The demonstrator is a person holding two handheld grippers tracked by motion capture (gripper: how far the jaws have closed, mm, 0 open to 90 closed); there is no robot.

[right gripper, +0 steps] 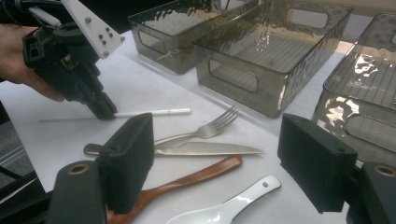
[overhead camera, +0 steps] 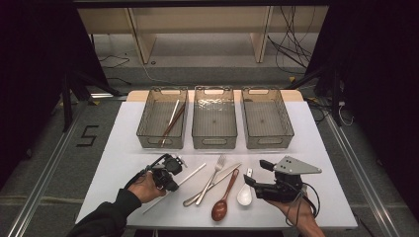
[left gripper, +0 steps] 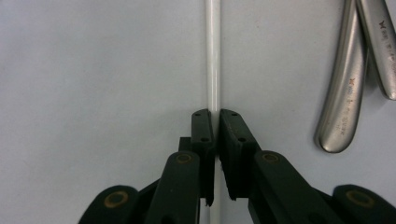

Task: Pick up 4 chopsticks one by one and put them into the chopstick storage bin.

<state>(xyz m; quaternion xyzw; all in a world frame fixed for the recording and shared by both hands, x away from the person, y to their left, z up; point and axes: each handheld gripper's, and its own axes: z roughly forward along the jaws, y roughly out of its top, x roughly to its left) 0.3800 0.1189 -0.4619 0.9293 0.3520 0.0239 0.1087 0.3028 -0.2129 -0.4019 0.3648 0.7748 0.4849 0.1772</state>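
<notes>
The white table (overhead camera: pixel 123 148) carries three smoky plastic bins (overhead camera: pixel 214 123) in a row along its far edge; the left bin (overhead camera: pixel 163 121) holds a white and a brown chopstick. Along the near edge lie a fork (overhead camera: pixel 213 173), a knife (overhead camera: pixel 212 185), a wooden spoon (overhead camera: pixel 223 197) and a white ceramic spoon (overhead camera: pixel 245 192).

The right gripper (overhead camera: pixel 258 174) hangs near the table's near right corner, beside the ceramic spoon, its jaws spread wide with nothing between them.

The left gripper (overhead camera: pixel 170 186) points down at the near left part of the table. Its fingers (left gripper: pixel 201 130) are clenched on a white chopstick (left gripper: pixel 213 56), pads pressed to either side of the thin stick, which lies flat on the table and runs aslant from the near edge toward the fork.
</notes>
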